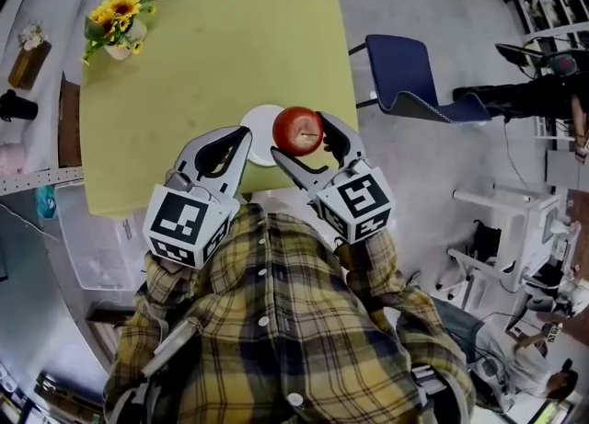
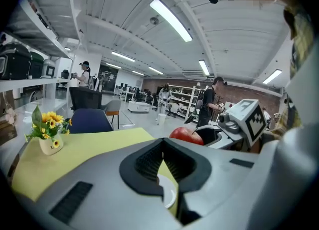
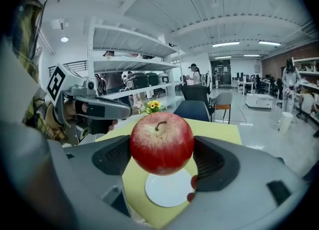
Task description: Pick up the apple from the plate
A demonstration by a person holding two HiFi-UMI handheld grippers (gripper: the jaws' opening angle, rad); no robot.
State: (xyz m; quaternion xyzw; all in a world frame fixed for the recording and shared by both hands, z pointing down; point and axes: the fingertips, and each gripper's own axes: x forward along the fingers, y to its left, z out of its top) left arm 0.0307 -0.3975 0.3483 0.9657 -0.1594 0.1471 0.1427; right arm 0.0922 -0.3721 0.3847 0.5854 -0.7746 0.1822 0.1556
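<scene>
Yellow counter (image 1: pixel 184 73) carries a bare white plate (image 1: pixel 258 134). Right gripper (image 1: pixel 300 135) is clamped on the apple (image 3: pixel 161 143), held clear above the plate. Left gripper (image 2: pixel 162 146) is closed and empty. Pick-up judged essentially complete.

Head view: the right part of the plate (image 1: pixel 259 128) is covered by the apple (image 1: pixel 297 130). Its near rim lies under the lower jaw of the right gripper (image 1: pixel 298 139). Both hands are out of sight beneath the marker cubes.

Left gripper view: the left gripper (image 2: pixel 163 143) has its jaws closed, and they block most of the plate, so only a white sliver shows. The apple's lower half sits behind that gripper's body.

Right gripper view: the apple hides the plate's far rim. Shelf items and distant people are too small to identify.
</scene>
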